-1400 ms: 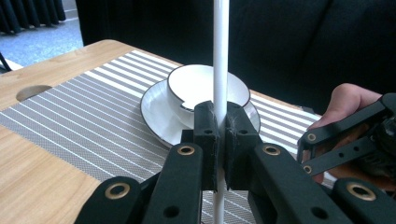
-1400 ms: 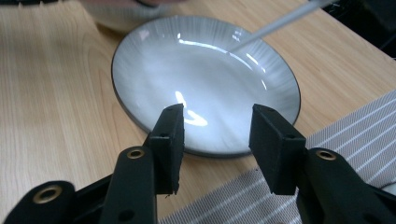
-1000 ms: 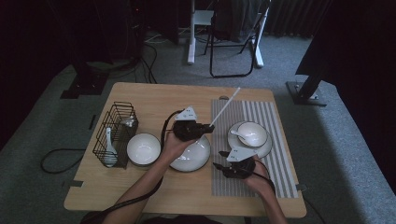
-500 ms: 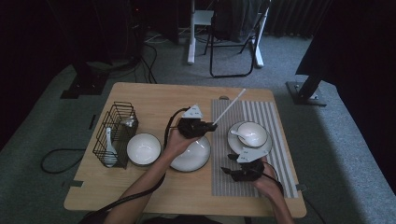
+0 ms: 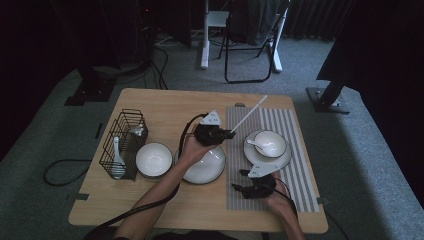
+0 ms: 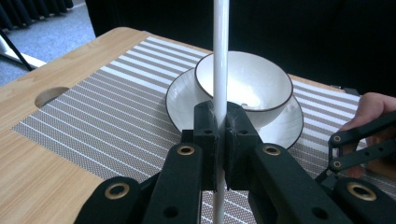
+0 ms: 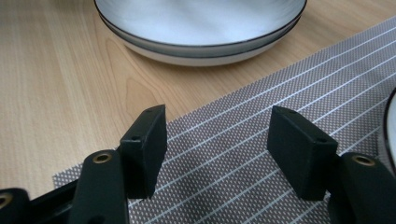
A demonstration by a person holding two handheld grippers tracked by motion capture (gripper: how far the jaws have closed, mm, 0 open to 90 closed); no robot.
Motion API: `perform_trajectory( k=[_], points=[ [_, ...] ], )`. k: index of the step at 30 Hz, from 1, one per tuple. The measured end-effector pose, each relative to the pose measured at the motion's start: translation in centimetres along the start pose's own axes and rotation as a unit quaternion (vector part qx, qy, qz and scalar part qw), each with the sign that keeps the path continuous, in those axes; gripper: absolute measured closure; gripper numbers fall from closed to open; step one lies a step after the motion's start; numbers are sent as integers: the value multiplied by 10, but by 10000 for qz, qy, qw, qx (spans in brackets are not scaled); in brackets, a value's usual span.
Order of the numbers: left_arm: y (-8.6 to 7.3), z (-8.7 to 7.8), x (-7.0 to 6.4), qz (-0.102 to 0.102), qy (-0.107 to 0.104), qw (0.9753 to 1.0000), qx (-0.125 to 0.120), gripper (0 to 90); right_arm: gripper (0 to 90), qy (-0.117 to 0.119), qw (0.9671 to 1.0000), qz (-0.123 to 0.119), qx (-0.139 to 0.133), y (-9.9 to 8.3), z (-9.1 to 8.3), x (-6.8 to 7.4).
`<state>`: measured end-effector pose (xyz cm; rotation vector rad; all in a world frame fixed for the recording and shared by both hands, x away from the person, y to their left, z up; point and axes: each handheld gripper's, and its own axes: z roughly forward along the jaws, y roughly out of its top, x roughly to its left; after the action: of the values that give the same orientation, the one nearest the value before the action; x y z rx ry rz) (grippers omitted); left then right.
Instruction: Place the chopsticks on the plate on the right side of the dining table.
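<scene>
My left gripper [image 5: 229, 133] hovers over the far rim of a wide shallow white bowl [image 5: 202, 164] and is shut on a long white stick [image 5: 250, 114] that slants up and to the right. In the left gripper view the stick [image 6: 220, 56] stands upright, pinched between the jaws of that gripper [image 6: 219, 128]. Beyond it a white bowl [image 6: 243, 84] sits on a saucer [image 6: 285, 126]. My right gripper [image 5: 240, 181] is low over the near left corner of the striped mat [image 5: 295, 180], open with nothing between its fingers [image 7: 144, 140].
A black wire basket [image 5: 122, 142] with a white spoon stands at the left. A small white bowl [image 5: 153, 160] sits beside it. The bowl on the saucer [image 5: 269, 145] holds a spoon. The shallow bowl [image 7: 201, 28] lies just ahead of the right gripper.
My left gripper has shifted slightly right with the stick. My right gripper has drawn back a little toward the table's front edge, still open.
</scene>
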<state>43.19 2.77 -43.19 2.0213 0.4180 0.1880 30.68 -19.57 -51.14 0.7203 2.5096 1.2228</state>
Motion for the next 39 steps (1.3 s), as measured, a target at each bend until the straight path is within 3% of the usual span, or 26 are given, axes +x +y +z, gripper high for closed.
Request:
perform_trajectory(
  k=[16,39],
  points=[
    [2,17,0,187,8,9996,187,859,365,-32,10000,29,-20,-6,5,1],
    [-3,34,6,144,219,9988,422,859,361,-27,10000,69,-32,-9,8,2]
  ],
)
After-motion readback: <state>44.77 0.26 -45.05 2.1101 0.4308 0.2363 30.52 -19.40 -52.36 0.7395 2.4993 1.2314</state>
